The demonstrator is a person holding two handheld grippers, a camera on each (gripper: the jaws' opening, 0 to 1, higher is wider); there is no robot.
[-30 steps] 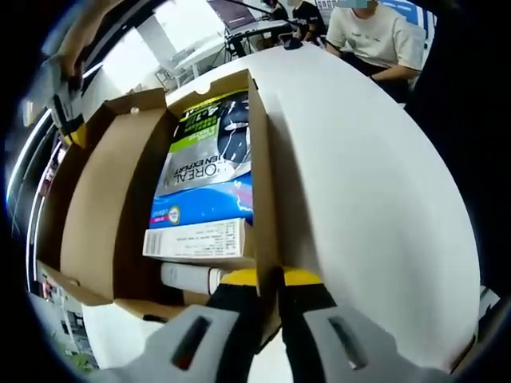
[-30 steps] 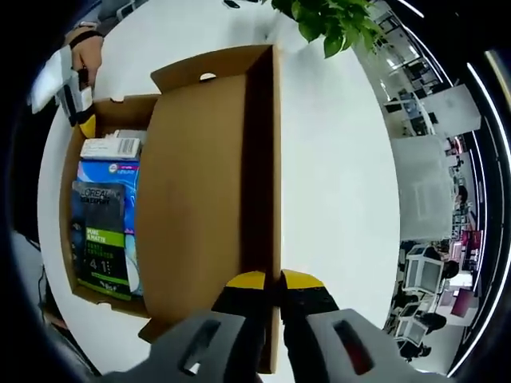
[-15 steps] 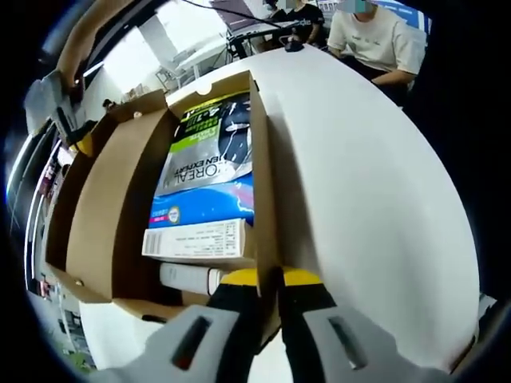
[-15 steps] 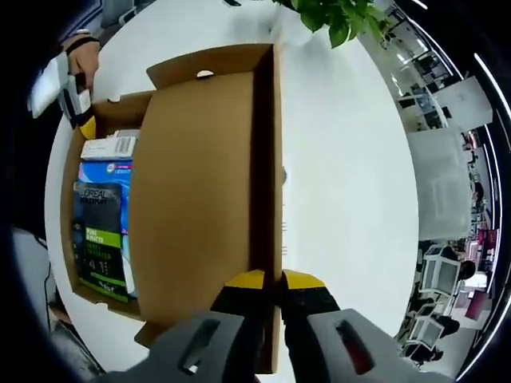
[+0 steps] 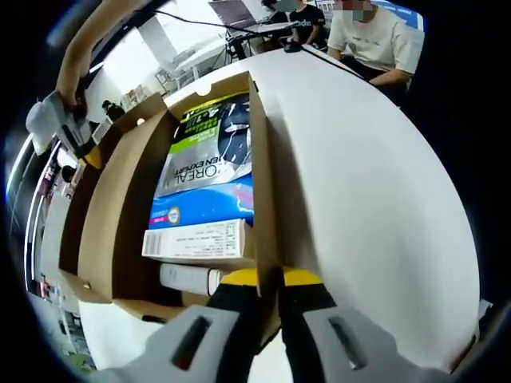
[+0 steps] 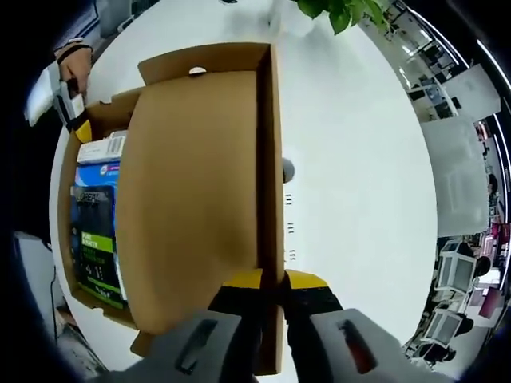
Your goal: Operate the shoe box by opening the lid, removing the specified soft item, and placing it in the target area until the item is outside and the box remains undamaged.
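Note:
The brown cardboard shoe box [image 5: 262, 183] lies on a white table with its hinged lid [image 5: 108, 215] raised. My left gripper [image 5: 270, 278] is shut on the box's side wall. Inside lie a L'Oreal pack [image 5: 209, 159] with a blue lower band, a white carton [image 5: 196, 238] and a white tube [image 5: 188, 277]. My right gripper [image 6: 271, 279] is shut on the free edge of the lid [image 6: 192, 191]. The lid hides much of the L'Oreal pack [image 6: 92, 239] and the carton [image 6: 102, 148]. The right gripper [image 5: 68, 128] shows at the lid's far edge, the left gripper [image 6: 68, 108] at the box's far end.
The round white table [image 6: 359, 175] spreads wide to the right of the box. A green plant [image 6: 351, 9] stands at its far edge. Seated people [image 5: 375, 40] are behind the table, and office desks lie beyond it.
The lid has swung with my right gripper toward the box and covers more of the contents. The left gripper and the box have stayed put.

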